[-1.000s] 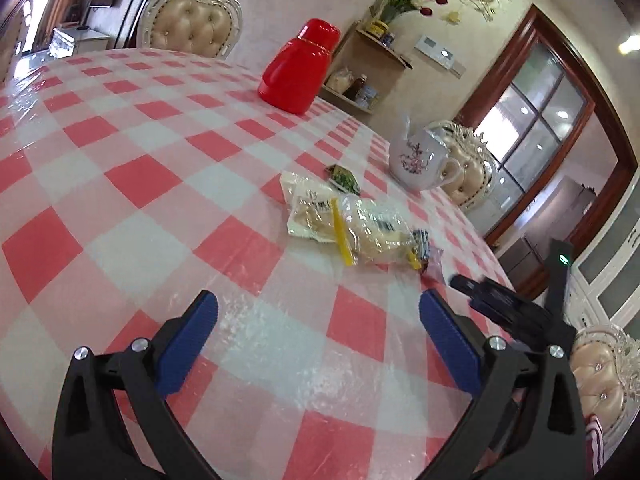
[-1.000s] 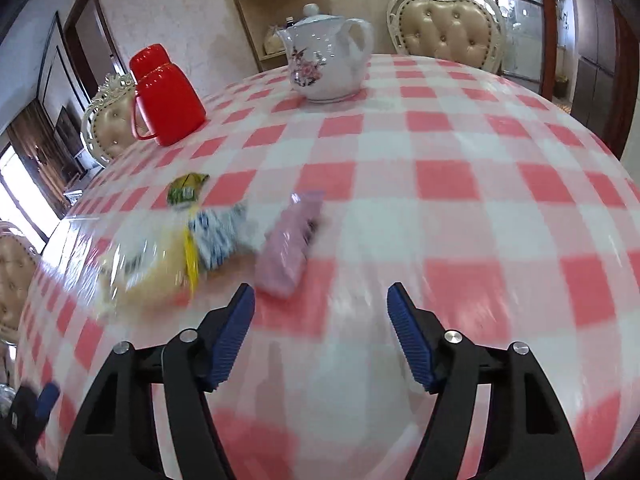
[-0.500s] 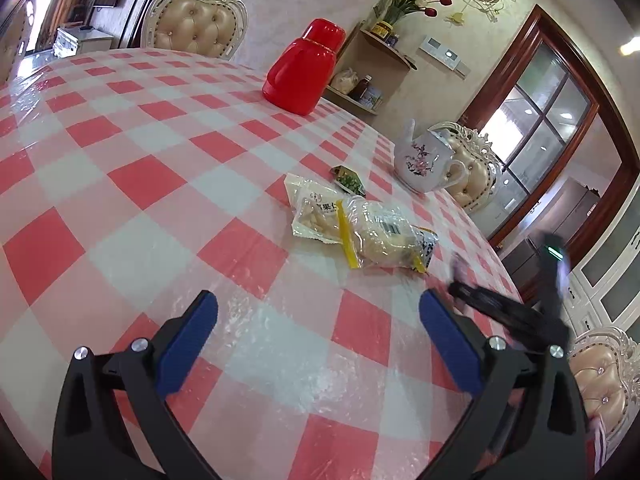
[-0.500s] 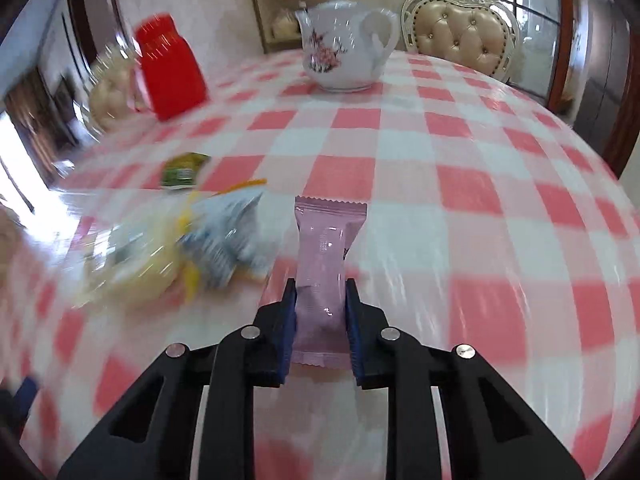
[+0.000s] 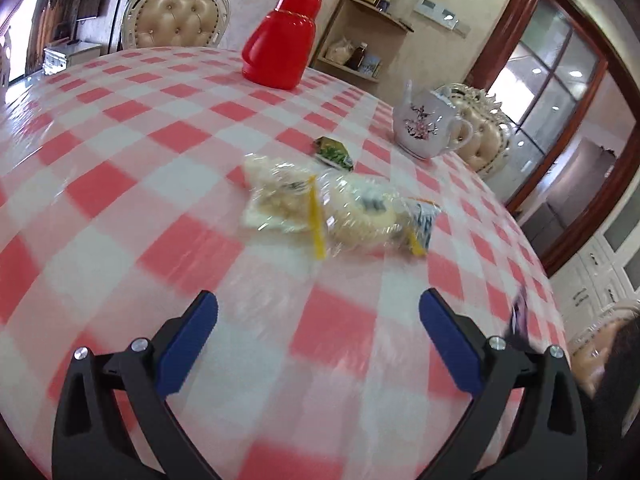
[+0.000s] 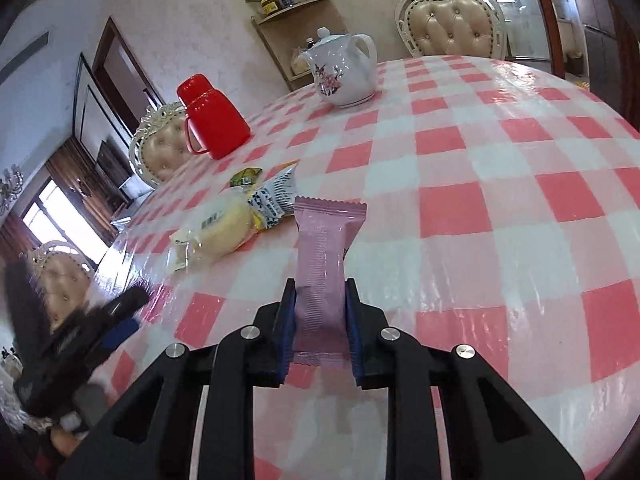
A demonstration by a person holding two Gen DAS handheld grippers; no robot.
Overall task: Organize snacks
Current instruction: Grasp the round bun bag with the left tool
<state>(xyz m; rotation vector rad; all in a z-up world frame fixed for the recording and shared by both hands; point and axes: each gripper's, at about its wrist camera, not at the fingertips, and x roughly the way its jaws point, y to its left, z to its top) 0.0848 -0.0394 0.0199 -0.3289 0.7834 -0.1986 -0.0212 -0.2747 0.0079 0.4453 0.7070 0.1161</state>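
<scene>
We see a round table covered in a glossy cloth of red and white checks, with tufted cream chairs standing at its far edge. A red plastic jug with a matching cap stands toward the far edge, and a white porcelain teapot painted with pink blossoms stands well apart from it, also near the far edge.

Near the middle of the table lies a cluster of snacks: a clear crinkled bag of pale bread with a yellow strip across it, a small blue-and-white packet touching the end of the bag that faces the right gripper, and a small green packet just beyond them on the side toward the jug.

The right gripper has its blue pads nearly together, clamped on the lower half of a pink snack bar. The bar is a flat, matte, ribbed foil wrapper with serrated end seals; its long axis runs along the fingers, and its free end points away from the camera toward the teapot. It is held over the table's near part, beside the cluster.

The left gripper stands wide apart with nothing between its blue pads, above bare cloth on the near side of the bread bag.
</scene>
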